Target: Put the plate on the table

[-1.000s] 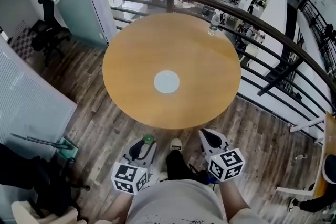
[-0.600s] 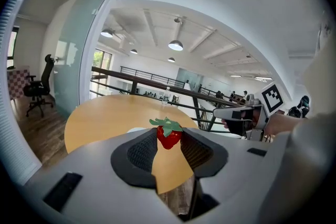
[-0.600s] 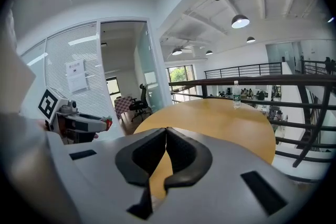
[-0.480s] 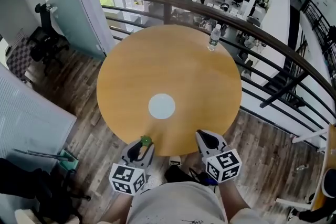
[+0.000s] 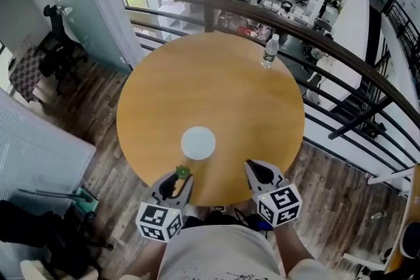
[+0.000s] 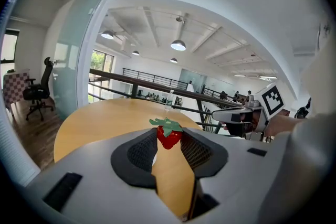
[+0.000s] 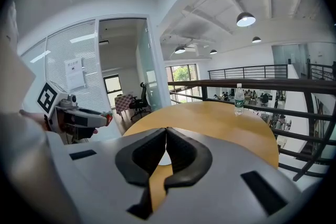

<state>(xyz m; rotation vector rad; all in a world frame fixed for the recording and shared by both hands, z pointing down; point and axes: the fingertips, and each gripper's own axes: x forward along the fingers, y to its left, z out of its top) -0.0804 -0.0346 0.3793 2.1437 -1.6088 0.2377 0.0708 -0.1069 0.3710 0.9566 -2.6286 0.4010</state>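
Note:
A white plate [image 5: 198,142] lies flat on the round wooden table [image 5: 216,82], toward its near side. My left gripper [image 5: 181,175] hovers over the table's near edge, just short of the plate, shut on a small red toy strawberry [image 6: 168,135] with a green top. My right gripper [image 5: 253,167] is beside it at the same edge, to the right of the plate, its jaws shut tip to tip on nothing. In the right gripper view a sliver of the plate [image 7: 164,158] shows just past the gripper [image 7: 166,131].
A clear water bottle [image 5: 269,51] stands at the table's far right edge. A dark railing [image 5: 295,23] curves behind the table over a lower floor. An office chair [image 5: 56,52] stands at the far left, and a glass partition [image 5: 85,3] beside it.
The person and both grippers have moved forward to the table. The grippers now reach over its near edge, close to the plate. The jaws look unchanged.

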